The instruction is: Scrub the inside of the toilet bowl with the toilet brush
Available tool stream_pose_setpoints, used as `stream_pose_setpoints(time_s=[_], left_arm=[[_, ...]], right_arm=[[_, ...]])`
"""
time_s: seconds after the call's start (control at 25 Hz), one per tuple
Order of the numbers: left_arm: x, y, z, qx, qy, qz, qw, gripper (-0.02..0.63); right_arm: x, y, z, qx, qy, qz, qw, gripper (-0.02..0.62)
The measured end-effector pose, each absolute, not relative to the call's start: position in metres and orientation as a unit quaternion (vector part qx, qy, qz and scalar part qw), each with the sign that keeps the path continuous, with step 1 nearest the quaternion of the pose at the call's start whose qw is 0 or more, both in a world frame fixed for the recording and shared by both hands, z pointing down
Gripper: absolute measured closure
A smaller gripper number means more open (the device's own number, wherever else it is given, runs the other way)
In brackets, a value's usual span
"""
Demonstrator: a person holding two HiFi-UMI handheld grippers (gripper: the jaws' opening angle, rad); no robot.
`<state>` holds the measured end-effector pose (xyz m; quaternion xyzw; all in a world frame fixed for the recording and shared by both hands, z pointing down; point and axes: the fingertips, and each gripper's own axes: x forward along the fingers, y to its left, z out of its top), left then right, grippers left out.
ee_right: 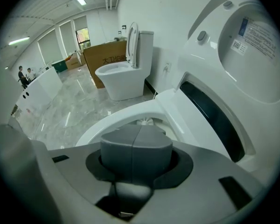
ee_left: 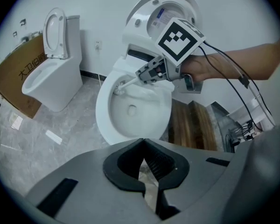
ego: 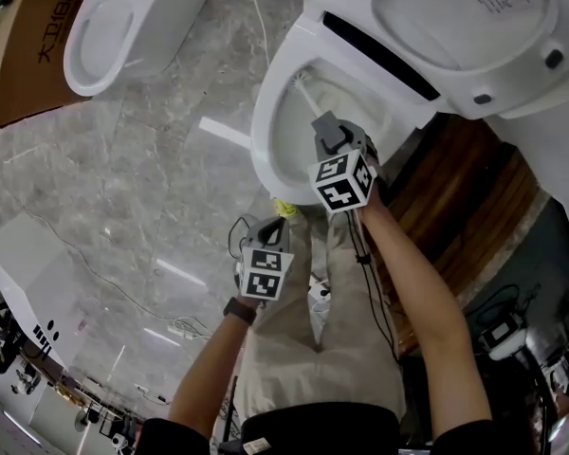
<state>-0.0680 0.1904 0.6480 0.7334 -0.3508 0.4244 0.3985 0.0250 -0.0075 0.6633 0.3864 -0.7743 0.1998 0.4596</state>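
Nearest, the left gripper (ee_left: pixel 142 144) hangs over the person's trousers, its fingers closed tip to tip on nothing. Beyond it, the right gripper (ee_right: pixel 137 135) has its fingers clamped on the handle of the toilet brush (ee_left: pixel 126 84). The brush's white bristle head lies inside the toilet bowl (ee_left: pixel 102 120), against the rear wall just under the rim. To scrub well from this pose, a firm grip seems needed: press the bristles against the porcelain and sweep round under the rim before working down toward the outlet (ee_left: pixel 132 110). The bowl holds only the brush head; whether water stands in it cannot be told. Farther off, a second toilet (ee_left: pixel 51 80) stands with its seat raised and its bowl apparently empty. Beside it is a cardboard box (ee_left: pixel 11 78) whose contents are hidden.
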Motion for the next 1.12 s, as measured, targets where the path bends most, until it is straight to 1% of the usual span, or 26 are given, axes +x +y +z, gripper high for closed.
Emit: stream_pose_setpoints(time_s=[0.16, 0.48, 0.72, 1.12], left_arm=[[-0.076, 0.191, 0.650, 0.727, -0.356, 0.428, 0.401, 0.588], [-0.073, 0.191, 0.650, 0.729, -0.352, 0.431, 0.398, 0.588], [-0.066, 0.189, 0.647, 0.732, -0.348, 0.432, 0.395, 0.588], [-0.052, 0.185, 0.648, 0.736, -0.343, 0.430, 0.394, 0.588]], right_arm=[[0.031, -0.023, 0.663, 0.391, -0.767, 0.194, 0.471, 0.448], [0.045, -0.035, 0.668, 0.395, -0.748, 0.138, 0.516, 0.445], [0.076, -0.039, 0.675, 0.431, -0.728, 0.165, 0.507, 0.430], [0.100, -0.040, 0.677, 0.429, -0.718, 0.142, 0.530, 0.426]])
